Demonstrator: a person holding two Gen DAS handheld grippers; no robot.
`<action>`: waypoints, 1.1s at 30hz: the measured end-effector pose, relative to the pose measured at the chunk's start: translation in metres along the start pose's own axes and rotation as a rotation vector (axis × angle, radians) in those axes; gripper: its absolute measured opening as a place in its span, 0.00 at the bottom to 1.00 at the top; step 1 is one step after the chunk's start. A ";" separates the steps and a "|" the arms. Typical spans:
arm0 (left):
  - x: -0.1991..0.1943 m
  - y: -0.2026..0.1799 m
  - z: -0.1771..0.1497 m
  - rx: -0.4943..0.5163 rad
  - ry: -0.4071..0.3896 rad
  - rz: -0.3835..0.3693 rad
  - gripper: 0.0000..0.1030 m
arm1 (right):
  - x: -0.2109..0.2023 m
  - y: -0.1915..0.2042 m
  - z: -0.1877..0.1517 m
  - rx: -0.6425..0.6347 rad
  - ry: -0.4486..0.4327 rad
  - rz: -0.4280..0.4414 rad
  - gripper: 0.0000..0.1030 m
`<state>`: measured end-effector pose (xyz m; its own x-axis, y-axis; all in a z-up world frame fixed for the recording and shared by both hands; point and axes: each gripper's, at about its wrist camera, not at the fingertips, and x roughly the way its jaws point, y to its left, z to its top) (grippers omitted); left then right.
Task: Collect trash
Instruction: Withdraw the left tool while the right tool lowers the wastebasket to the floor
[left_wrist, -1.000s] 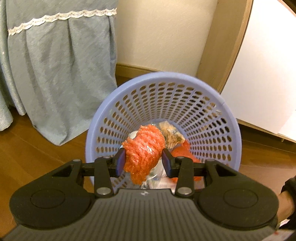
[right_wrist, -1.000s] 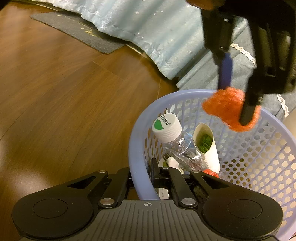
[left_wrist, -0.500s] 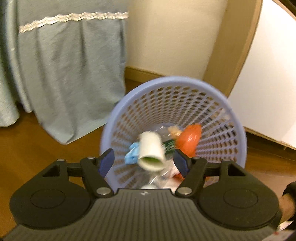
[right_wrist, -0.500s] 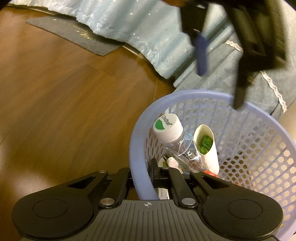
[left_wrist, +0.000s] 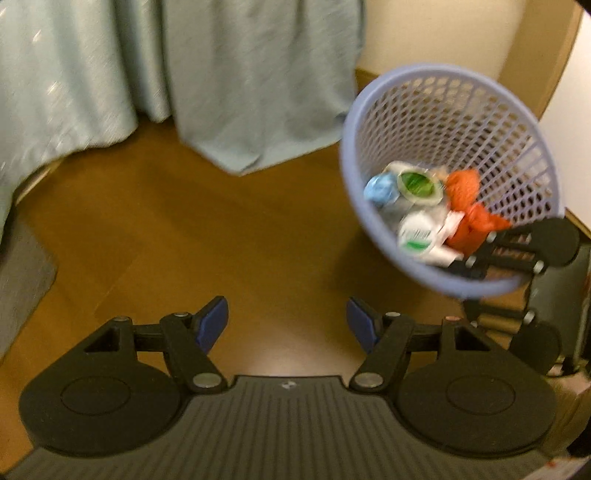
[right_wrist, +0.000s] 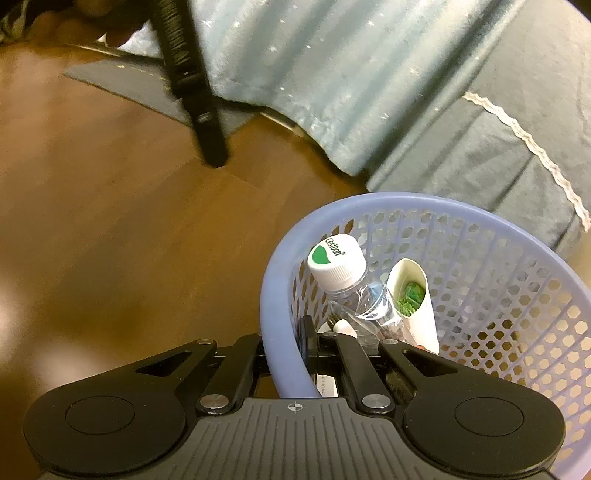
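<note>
A lilac mesh basket (left_wrist: 447, 88) hangs at the right of the left wrist view, above the wooden floor. Inside it lie an orange net (left_wrist: 469, 206), a white-capped clear bottle (left_wrist: 419, 234), a white paper cup with green scraps (left_wrist: 419, 184) and a blue crumpled piece (left_wrist: 380, 188). My left gripper (left_wrist: 286, 325) is open and empty, well left of and below the basket. My right gripper (right_wrist: 291, 339) is shut on the basket's rim (right_wrist: 280, 332), one finger inside and one outside. The bottle (right_wrist: 341, 275) and cup (right_wrist: 413, 299) stand just beyond it.
Pale blue-green curtains (left_wrist: 155, 70) hang to the floor behind. A grey mat (left_wrist: 22, 280) lies at the left edge. A wooden frame and white panel (left_wrist: 550, 55) stand behind the basket. The wooden floor (right_wrist: 110, 229) stretches left of the basket.
My left gripper opened and dropped the orange net into the basket, then pulled away to the left and back. The right gripper kept its hold on the rim.
</note>
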<state>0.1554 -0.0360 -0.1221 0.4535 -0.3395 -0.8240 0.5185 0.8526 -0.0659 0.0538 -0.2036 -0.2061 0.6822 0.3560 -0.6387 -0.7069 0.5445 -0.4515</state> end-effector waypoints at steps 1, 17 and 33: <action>-0.001 0.003 -0.004 -0.011 0.008 0.008 0.64 | -0.001 0.001 0.002 0.003 -0.006 0.013 0.00; -0.035 0.031 -0.051 -0.114 0.014 0.051 0.67 | -0.022 0.008 0.041 0.117 -0.210 0.277 0.00; -0.039 0.028 -0.055 -0.148 -0.017 0.014 0.68 | -0.038 -0.005 0.033 0.168 -0.203 0.347 0.04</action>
<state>0.1120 0.0231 -0.1225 0.4732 -0.3329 -0.8157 0.4003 0.9060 -0.1376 0.0374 -0.1948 -0.1585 0.4440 0.6729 -0.5917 -0.8721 0.4760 -0.1131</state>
